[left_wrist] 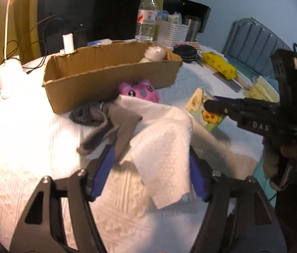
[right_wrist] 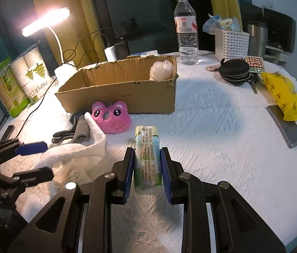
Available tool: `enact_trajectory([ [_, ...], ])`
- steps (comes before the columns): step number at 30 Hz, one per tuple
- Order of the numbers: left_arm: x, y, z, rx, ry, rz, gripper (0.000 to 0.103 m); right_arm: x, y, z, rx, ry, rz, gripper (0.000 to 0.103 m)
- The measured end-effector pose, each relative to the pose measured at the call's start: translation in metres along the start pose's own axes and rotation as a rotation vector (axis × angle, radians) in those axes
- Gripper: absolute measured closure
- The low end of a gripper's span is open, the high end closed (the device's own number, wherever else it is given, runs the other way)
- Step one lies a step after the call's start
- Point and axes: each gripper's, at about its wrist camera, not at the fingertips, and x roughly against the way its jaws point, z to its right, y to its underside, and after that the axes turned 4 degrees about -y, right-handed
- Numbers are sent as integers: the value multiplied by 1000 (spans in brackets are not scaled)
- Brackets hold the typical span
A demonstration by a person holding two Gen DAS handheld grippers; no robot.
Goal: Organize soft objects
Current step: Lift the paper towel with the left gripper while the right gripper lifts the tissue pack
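My left gripper (left_wrist: 150, 168) stands open over a white bubble-wrap sheet (left_wrist: 163, 147) that lies crumpled between its blue pads on the table. Beside the sheet lies a grey cloth glove (left_wrist: 97, 118), and a pink plush toy (right_wrist: 111, 117) leans against the cardboard box (right_wrist: 127, 97). A clear bubble-wrap wad (right_wrist: 162, 69) sits in the box's right end. My right gripper (right_wrist: 147, 150) is shut on a green and white tissue pack (right_wrist: 147, 139), which stands on the table. In the left wrist view this right gripper (left_wrist: 211, 105) shows at the right with the pack (left_wrist: 203, 109).
Behind the box stand a water bottle (right_wrist: 185, 31), a white basket (right_wrist: 231, 42), a steel cup (right_wrist: 257, 38) and a lit desk lamp (right_wrist: 45, 21). A yellow bag (right_wrist: 283, 97), a phone (right_wrist: 285, 124) and a black case (right_wrist: 235, 71) lie at the right. Paper cup packs (right_wrist: 30, 73) stand at the left.
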Motion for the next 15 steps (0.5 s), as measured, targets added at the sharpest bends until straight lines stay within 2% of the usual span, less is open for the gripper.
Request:
enact_trajectory([
  [5,-12,-9,17,-63,18,12,34,0,-2,7,-7,-11,5,76],
  [8,-22,-15,27,-115,-3,22,34,0,-2,14,-22,-8,6,76],
  [14,-51,-25,31,-145,-10,-2,35,-1,-3,23,-42,-4,7,76],
  [15,-54,-26,30,-144,-16,-6,45,0,-3,25,-44,-3,7,76],
])
